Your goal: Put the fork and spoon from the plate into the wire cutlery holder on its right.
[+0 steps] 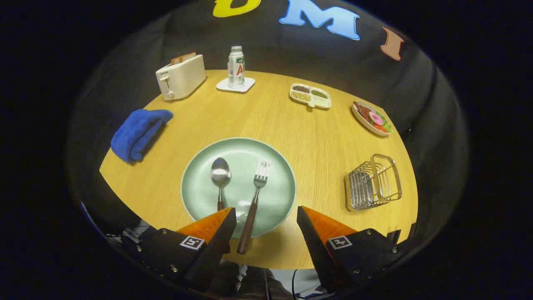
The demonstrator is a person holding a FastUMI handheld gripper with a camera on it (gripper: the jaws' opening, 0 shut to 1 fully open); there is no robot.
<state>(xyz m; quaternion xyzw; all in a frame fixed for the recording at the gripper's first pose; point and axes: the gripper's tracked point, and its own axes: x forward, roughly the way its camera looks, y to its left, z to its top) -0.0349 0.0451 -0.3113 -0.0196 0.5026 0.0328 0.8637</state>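
A pale green plate (275, 175) lies on the wooden table just ahead of my fingers. On it lie a spoon (220, 173) on the left and a fork (257, 187) on the right, both with dark wooden handles pointing toward me. The fork's handle runs off the plate's near rim, beside my left finger. A wire cutlery holder (372, 183) stands to the right of the plate. My gripper (266, 214) hovers open over the plate's near edge, with nothing between its fingers; the left finger covers the end of the spoon's handle.
A blue folded cloth (139, 133) lies left of the plate. At the back stand a white toaster (181, 77), a bottle (236, 66) on a white coaster, a divided snack tray (310, 96) and a dish of food (372, 118). The table's near edge runs under my fingers.
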